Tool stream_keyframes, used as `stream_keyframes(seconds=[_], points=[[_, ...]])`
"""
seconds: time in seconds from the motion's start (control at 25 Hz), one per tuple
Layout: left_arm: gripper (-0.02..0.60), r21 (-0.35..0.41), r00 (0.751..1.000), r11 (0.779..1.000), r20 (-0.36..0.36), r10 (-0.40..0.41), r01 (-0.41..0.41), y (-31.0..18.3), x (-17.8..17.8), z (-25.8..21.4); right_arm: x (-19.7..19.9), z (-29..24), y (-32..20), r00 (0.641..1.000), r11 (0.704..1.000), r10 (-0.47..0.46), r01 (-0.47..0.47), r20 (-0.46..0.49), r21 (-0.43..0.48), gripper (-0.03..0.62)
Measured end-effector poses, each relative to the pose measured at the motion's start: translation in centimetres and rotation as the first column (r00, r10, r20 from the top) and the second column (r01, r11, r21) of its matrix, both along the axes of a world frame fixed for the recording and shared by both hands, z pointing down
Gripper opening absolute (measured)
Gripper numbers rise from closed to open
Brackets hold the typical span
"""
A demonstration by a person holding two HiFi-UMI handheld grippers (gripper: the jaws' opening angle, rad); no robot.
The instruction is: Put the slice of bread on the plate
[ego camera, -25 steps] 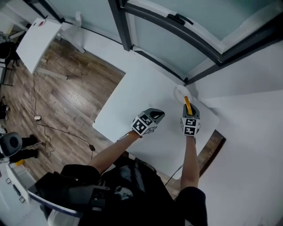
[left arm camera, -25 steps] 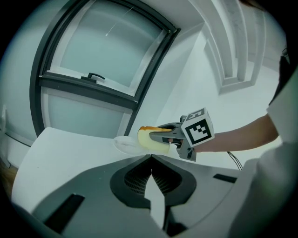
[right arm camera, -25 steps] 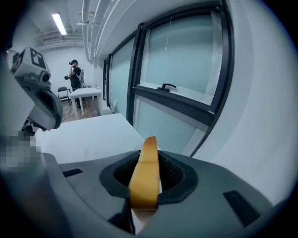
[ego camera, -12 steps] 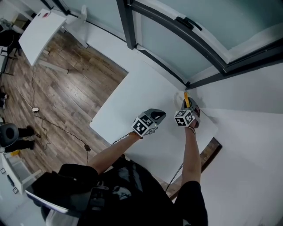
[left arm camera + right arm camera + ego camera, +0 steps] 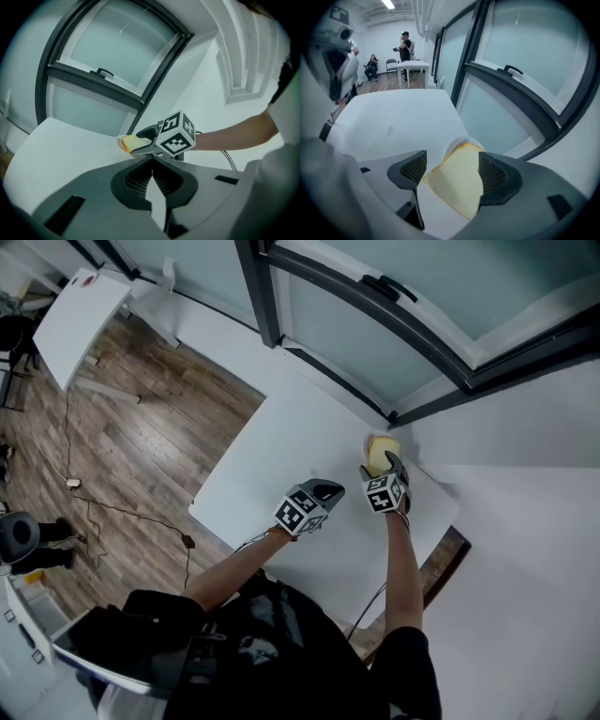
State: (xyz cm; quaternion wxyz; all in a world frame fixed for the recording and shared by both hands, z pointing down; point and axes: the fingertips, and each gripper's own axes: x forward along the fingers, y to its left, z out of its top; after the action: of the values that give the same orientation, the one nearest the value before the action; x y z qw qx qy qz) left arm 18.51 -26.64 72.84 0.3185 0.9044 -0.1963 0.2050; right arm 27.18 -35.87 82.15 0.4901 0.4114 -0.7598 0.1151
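So my right gripper (image 5: 452, 174) is pointing down over the slice of bread (image 5: 457, 182) and its jaws are opening. In the right gripper view the bread sits in the gap between the two mesh pads. The left pad is clear of it, and I can't tell whether the right pad is touching that edge, but it doesn't look like a squeeze. The bread's far crust lies over the small white plate (image 5: 449, 146), whose rim peeks out at the upper left of the slice, and the near corner sticks out past the rim toward the bottom of the frame. I can't really tell if it's lying flat or a bit tilted. In the head view the plate and bread are just right of centre, at the corner of the white tabletop (image 5: 281, 446) nearest the dark window frame (image 5: 328, 292), with my right gripper right below them. My left gripper (image 5: 330, 489) hangs over the bare tabletop near the middle of the head view, just left of the right one and not touching anything. In the left gripper view its jaws are closed together with nothing between them, and it looks across at the other gripper's marker cube (image 5: 176, 133) and the bread beside it. Off in the upper left of the right gripper view there's another white table (image 5: 412, 64) with a couple of people near it.
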Motion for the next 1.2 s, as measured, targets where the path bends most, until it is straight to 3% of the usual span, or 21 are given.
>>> stream_keyframes(seconds=[0.16,0.24,0.28,0.4,0.52,0.64,0.68,0.76,0.88,1.0,1.08,1.2], points=[[0.005,0.007,1.000,1.000,-0.006,0.024,-0.024,0.7,0.1,-0.7,-0.2,-3.7,1.5,0.980,0.989,0.134,-0.141,0.147,0.042,0.308],[0.005,0.007,1.000,1.000,-0.013,0.025,-0.025,1.2,-0.1,-1.4,0.4,-6.7,3.0,0.945,0.962,0.238,-0.261,0.225,0.081,0.052],[0.005,0.009,1.000,1.000,-0.023,0.021,-0.021,1.3,-0.3,-2.0,0.4,-8.2,4.0,0.921,0.945,0.273,-0.310,0.278,0.101,0.008],[0.005,0.040,0.998,0.999,-0.060,0.020,-0.017,1.7,-0.8,-4.6,-1.1,-12.0,7.8,0.836,0.910,0.311,-0.400,0.453,0.113,0.008],[0.005,0.112,0.996,0.992,-0.071,0.059,-0.050,2.8,-1.4,-7.1,-2.7,-14.8,12.4,0.780,0.878,0.336,-0.462,0.528,0.125,0.008],[0.005,0.195,0.995,0.978,-0.049,0.081,-0.070,4.2,-2.6,-9.1,-1.6,-17.4,17.1,0.678,0.786,0.428,-0.606,0.598,0.124,0.008],[0.005,0.228,0.996,0.972,-0.039,0.077,-0.066,4.6,-3.2,-9.8,-1.1,-18.5,18.6,0.659,0.754,0.451,-0.642,0.602,0.138,0.008],[0.005,0.304,0.998,0.951,-0.019,0.065,-0.056,5.3,-4.3,-11.6,-0.7,-20.8,21.2,0.673,0.716,0.470,-0.669,0.571,0.199,0.006],[0.005,0.378,0.996,0.923,-0.013,0.086,-0.074,7.2,-4.7,-13.7,-1.0,-23.8,24.2,0.691,0.684,0.481,-0.681,0.539,0.262,0.006],[0.005,0.356,0.996,0.931,-0.005,0.090,-0.082,8.6,-4.5,-13.6,-0.6,-24.8,25.7,0.668,0.627,0.527,-0.723,0.525,0.291,0.008],[0.005,0.337,0.994,0.935,0.012,0.108,-0.106,9.8,-4.3,-13.3,-0.5,-24.8,26.5,0.631,0.590,0.551,-0.757,0.545,0.281,0.008],[0.005,0.359,0.985,0.918,0.032,0.169,-0.169,11.5,-3.5,-13.8,-0.9,-25.2,27.3,0.599,0.568,0.547,-0.779,0.584,0.267,0.008]])
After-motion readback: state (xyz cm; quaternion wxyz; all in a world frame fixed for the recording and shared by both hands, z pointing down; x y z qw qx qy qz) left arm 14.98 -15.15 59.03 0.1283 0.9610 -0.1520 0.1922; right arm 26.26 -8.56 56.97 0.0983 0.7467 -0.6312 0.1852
